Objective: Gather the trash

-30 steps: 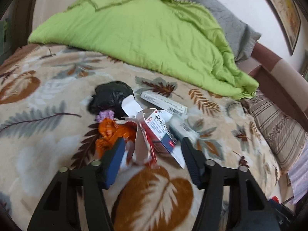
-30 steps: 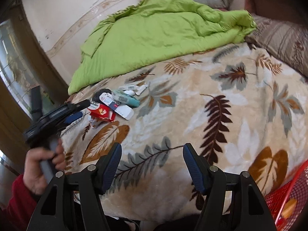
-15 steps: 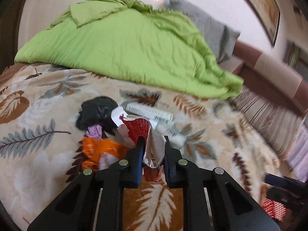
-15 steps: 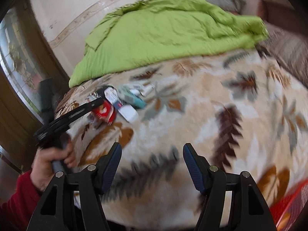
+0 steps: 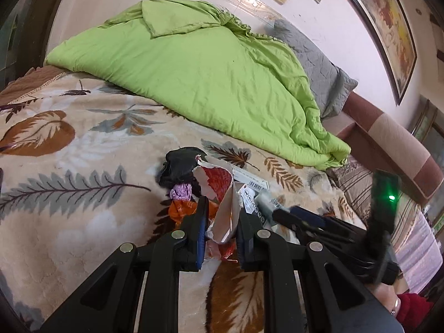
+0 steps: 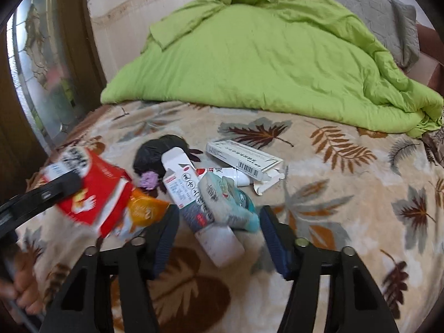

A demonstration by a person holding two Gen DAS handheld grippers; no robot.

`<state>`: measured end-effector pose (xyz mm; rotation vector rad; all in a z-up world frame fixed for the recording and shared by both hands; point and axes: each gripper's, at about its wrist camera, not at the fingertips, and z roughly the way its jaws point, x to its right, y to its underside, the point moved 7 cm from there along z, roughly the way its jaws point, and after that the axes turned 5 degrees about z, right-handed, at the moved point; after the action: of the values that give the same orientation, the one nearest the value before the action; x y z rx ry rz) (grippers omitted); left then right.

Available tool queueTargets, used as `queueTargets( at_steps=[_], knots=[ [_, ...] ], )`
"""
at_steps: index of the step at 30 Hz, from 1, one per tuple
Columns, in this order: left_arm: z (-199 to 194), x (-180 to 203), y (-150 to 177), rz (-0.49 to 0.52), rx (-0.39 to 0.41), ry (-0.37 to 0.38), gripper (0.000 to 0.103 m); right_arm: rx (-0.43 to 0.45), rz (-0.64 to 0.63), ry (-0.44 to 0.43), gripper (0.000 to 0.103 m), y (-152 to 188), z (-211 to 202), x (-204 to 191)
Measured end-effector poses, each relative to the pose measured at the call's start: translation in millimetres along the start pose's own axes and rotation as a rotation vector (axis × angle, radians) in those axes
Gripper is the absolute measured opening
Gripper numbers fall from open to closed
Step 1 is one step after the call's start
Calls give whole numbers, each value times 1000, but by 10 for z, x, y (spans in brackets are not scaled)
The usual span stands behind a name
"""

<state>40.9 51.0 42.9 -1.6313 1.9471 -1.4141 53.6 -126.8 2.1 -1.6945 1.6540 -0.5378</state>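
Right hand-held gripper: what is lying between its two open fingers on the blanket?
In the right wrist view, the right hand-held gripper, jaws closing, has a white and grey carton and a teal packet between its fingers, not yet pressed.

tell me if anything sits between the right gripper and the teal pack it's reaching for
Nothing visible does. The right gripper has its closing jaws already either side of the teal pack, which lies across the white and blue box. The left gripper, off to the side, is shut on the red wrapper.
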Motion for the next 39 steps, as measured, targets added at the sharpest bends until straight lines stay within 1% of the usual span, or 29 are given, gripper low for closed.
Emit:
queueTargets(
  at_steps=[1,2,4,6,8,9,11,13,17,19,22,24,26,28,31,33,35,37,39],
  knots=[
    [11,4,2,2,-4,5,17,2,-7,13,34,-7,66,6],
    [12,6,4,4,-5,9,17,0,-14,29,25,-7,116,26],
    [11,63,4,26,-5,24,17,2,-15,26,17,13,117,70],
    [-3,148,4,50,0,42,17,29,-13,46,12,0,34,133],
    [-45,305,5,88,16,72,17,59,8,52,11,-20,-72,192],
    [-81,412,15,122,26,86,17,76,39,46,11,-21,-165,256],
    [-126,587,62,167,27,120,17,95,76,36,11,-11,-294,326],
    [-143,713,138,193,10,151,17,121,112,27,11,8,-470,394],
    [-164,948,362,237,-42,173,17,148,181,-12,11,98,-753,477],
    [-187,1001,473,257,-61,152,17,143,210,-35,11,190,-850,496],
    [-175,961,672,256,-117,106,17,117,242,-80,11,387,-984,482],
    [-122,884,775,240,-155,65,17,80,243,-96,11,539,-1014,436],
    [-40,821,848,206,-187,47,17,52,230,-110,12,669,-1034,370],
    [37,792,896,207,-202,24,17,28,201,-101,12,779,-1040,291],
    [160,807,956,211,-227,10,17,22,176,-82,12,798,-1005,272],
    [275,795,1031,221,-262,-15,17,9,180,-71,13,808,-960,306],
    [349,753,1076,198,-286,-27,17,-4,194,-80,14,819,-925,330],
    [392,713,1099,183,-299,-44,17,4,181,-63,15,810,-928,343],
    [401,715,1104,200,-296,-63,17,7,183,-52,15,807,-936,354]
  ],
)
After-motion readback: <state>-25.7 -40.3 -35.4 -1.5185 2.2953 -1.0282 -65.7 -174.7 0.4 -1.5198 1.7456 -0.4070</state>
